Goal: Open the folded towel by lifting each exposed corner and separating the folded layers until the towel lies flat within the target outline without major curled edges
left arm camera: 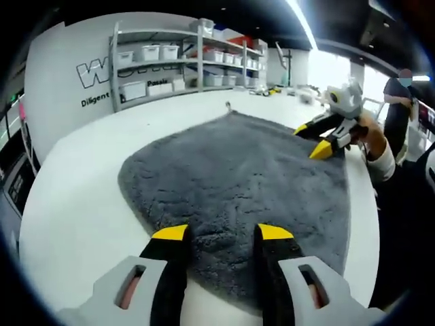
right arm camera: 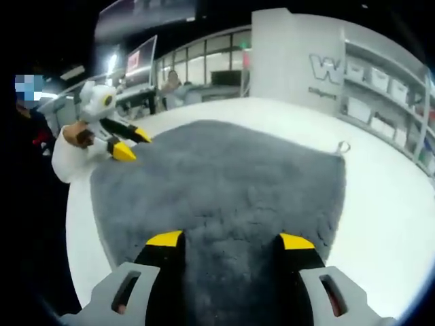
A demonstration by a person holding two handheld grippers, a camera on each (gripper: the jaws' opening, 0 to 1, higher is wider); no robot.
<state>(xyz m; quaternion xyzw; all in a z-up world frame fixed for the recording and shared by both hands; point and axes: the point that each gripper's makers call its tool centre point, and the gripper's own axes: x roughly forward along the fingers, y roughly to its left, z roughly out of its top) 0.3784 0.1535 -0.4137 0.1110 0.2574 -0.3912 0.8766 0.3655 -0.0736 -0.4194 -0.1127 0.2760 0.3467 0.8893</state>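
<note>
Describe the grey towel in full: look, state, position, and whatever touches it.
The towel is dark grey with a thick, fluffy pile, like microfibre or terry. It lies spread out and mostly flat on a white table, with no folded layers apparent. A small hanging loop sticks out at its far corner. The left gripper and right gripper sit over the towel's near edges with jaws apart, holding nothing; whether the tips touch the pile cannot be told. No outline is visible around it.

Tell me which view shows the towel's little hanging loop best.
The right gripper view: the hanging loop sits clear against the white table at the grey towel's corner. The left gripper view shows the loop smaller, at the towel's far corner.
</note>
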